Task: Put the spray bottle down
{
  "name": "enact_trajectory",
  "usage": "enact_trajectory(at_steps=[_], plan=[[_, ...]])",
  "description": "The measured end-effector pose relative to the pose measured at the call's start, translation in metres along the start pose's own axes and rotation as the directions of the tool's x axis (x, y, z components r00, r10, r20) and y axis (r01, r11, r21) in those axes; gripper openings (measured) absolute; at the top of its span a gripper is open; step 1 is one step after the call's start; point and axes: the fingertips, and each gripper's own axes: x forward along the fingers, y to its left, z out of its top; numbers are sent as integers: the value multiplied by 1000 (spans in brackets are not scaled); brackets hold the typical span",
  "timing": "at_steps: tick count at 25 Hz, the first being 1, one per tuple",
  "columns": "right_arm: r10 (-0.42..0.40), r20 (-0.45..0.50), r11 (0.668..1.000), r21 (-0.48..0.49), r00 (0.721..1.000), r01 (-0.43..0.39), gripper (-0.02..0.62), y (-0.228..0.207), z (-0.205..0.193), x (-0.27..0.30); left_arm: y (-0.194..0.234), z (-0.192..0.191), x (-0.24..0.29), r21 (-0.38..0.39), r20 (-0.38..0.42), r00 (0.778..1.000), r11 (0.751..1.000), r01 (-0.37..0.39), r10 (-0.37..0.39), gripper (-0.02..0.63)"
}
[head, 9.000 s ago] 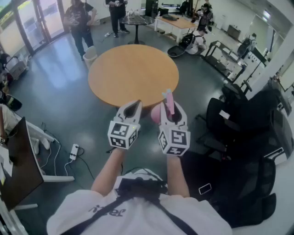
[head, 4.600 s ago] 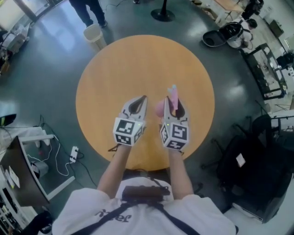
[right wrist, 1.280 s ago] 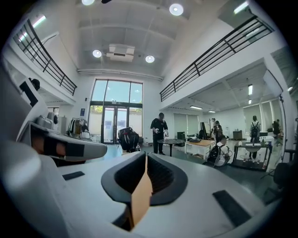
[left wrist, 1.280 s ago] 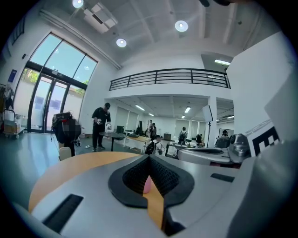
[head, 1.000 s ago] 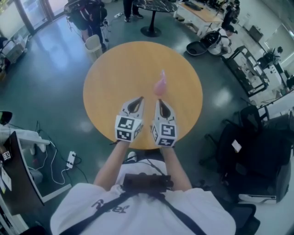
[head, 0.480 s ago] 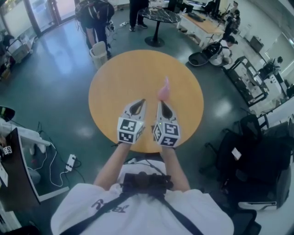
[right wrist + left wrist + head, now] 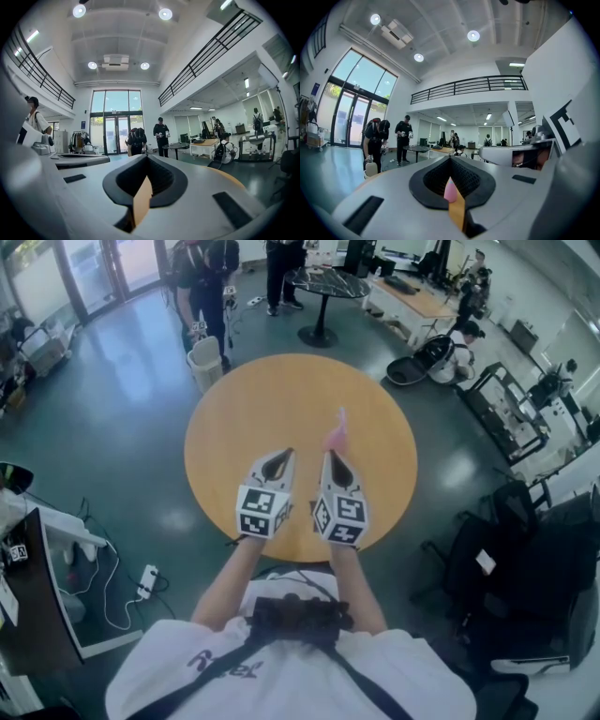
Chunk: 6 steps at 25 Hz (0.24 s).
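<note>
A pink spray bottle (image 7: 335, 433) stands upright on the round wooden table (image 7: 253, 409), right of its middle. My right gripper (image 7: 331, 457) is shut and empty, its tips just short of the bottle and apart from it. Beside it, my left gripper (image 7: 281, 456) is also shut, with nothing in it. In the left gripper view the bottle's pink top (image 7: 450, 191) shows through the opening behind the shut jaws. The right gripper view shows only a strip of tabletop (image 7: 140, 204) there.
Two people (image 7: 208, 268) stand beyond the table, next to a white bin (image 7: 204, 360). A small dark round table (image 7: 325, 282) is farther back. Black chairs (image 7: 525, 549) crowd the right side. A power strip with cables (image 7: 147, 577) lies on the floor at left.
Seconds ago my right gripper carried the bottle; it has let go and the bottle stands on the table. Over the last second both grippers rose slightly and stayed shut.
</note>
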Motion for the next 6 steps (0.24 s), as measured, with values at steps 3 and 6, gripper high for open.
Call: enact_trajectory(at_steps=[3,6], plan=[[-4,-7,1000,1,1000,4,12,-2,-4,2,-1,-2,2,4,-1,1000,1000,6,-6,9],[-11,-11,1000,3,1000,11,12,-3,-6,5,1,-4,5,10,-3,1000,1000,11,-11,9]])
